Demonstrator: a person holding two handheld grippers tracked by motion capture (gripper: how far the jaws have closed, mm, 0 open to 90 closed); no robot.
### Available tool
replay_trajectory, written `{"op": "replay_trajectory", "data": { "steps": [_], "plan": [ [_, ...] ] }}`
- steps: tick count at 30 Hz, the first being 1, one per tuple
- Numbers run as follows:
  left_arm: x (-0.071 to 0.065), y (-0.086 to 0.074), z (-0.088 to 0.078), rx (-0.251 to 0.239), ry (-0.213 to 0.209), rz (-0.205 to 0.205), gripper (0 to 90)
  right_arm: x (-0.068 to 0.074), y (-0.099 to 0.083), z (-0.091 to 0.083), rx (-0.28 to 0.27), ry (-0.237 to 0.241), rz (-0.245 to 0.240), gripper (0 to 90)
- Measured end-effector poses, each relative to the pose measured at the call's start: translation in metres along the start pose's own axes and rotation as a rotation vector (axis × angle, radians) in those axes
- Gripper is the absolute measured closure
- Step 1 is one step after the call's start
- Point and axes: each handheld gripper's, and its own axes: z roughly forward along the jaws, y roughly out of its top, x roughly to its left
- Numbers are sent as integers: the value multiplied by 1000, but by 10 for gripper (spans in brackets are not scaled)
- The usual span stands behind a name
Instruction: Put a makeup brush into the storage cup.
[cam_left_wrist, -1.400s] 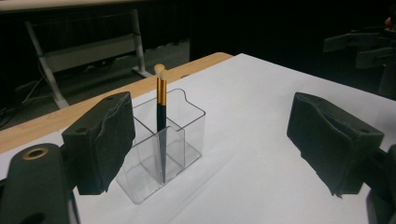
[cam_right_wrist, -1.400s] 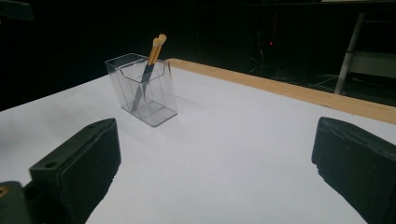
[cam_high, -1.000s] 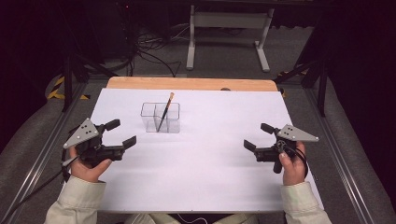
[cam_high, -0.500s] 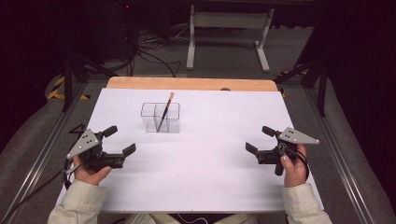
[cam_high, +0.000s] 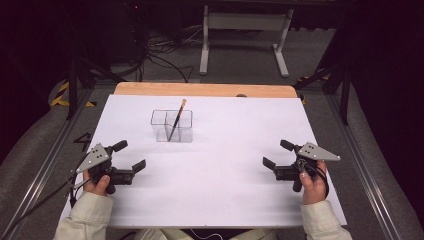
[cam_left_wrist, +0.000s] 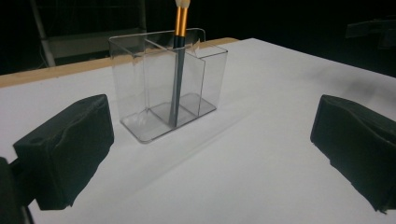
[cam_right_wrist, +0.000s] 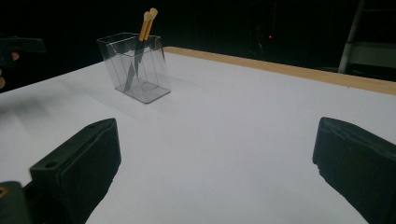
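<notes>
While both hands rest low at the near corners of the white table (cam_high: 225, 200), a clear organizer (cam_high: 172, 125) stands toward the far left of the sheet, well apart from each. A makeup brush (cam_high: 176, 120) leans inside it, bristles up; it seems to sit in a middle compartment, though the clear walls make that hard to tell. The left hand-held gripper (cam_high: 129, 155) has just been opening its jaws, which now stand spread with nothing between them, aimed at the organizer. The right hand-held gripper (cam_high: 278, 154) is likewise spread wide and empty over bare table.
</notes>
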Motion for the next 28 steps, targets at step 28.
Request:
{"op": "replay_trajectory", "data": {
  "steps": [28],
  "plan": [
    [7,-17,5,45,6,3,3,-10,-19,3,21,-11,13,14]
  ]
}}
